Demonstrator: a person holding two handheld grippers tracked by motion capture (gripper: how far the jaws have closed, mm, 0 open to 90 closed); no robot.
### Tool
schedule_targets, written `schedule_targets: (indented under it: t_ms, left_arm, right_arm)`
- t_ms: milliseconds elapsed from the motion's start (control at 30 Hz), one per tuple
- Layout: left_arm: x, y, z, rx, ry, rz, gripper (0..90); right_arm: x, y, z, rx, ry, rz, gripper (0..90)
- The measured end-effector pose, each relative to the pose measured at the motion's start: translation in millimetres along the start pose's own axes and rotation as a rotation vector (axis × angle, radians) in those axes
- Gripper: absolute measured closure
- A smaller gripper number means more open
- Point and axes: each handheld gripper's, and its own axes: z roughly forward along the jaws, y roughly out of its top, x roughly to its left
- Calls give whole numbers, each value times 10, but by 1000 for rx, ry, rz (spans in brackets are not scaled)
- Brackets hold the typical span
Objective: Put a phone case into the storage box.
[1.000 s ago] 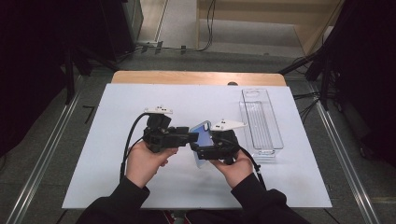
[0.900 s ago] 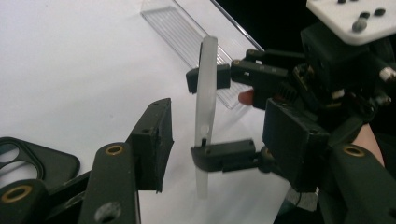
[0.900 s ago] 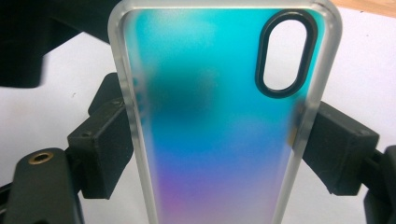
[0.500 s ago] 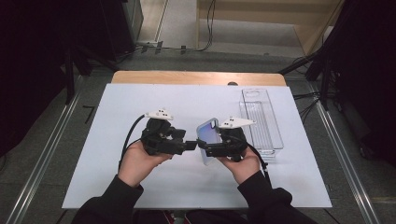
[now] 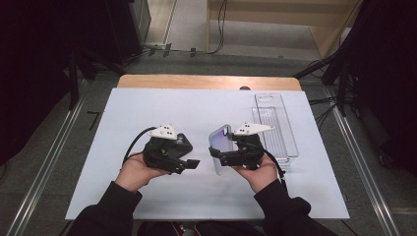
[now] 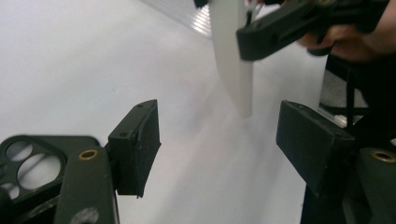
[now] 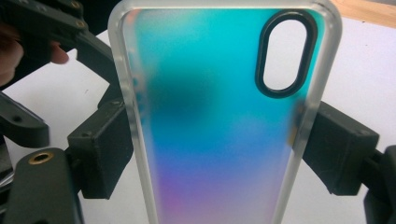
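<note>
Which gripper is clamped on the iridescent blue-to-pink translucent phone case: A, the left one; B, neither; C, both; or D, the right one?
D: in the right gripper view the right gripper pinches the iridescent phone case by its two long edges, while the left gripper stands open beside it.

A lab: white-topped table (image 5: 147,113), floor rails (image 5: 44,162), loose cables (image 5: 216,29).

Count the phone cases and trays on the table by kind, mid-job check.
Iridescent phone case, held in the right gripper: 1
Black phone case, on the mat beside the left gripper: 1
Clear plastic tray: 1
Total: 3
</note>
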Motion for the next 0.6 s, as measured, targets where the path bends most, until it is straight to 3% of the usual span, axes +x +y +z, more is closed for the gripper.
schedule_targets:
  t_ms: [267, 433, 600]
  left_arm:
    - [101, -176, 37, -15, -23, -23, 307]
    - [135, -253, 50, -15, -14, -20, 307]
    - [146, -349, 40, -17, -5, -38, 307]
  right_arm:
    - [1, 6, -20, -5, 9, -5, 151]
    - [2, 7, -14, -1, 20, -4, 150]
    - [-15, 21, -27, -3, 61, 8, 151]
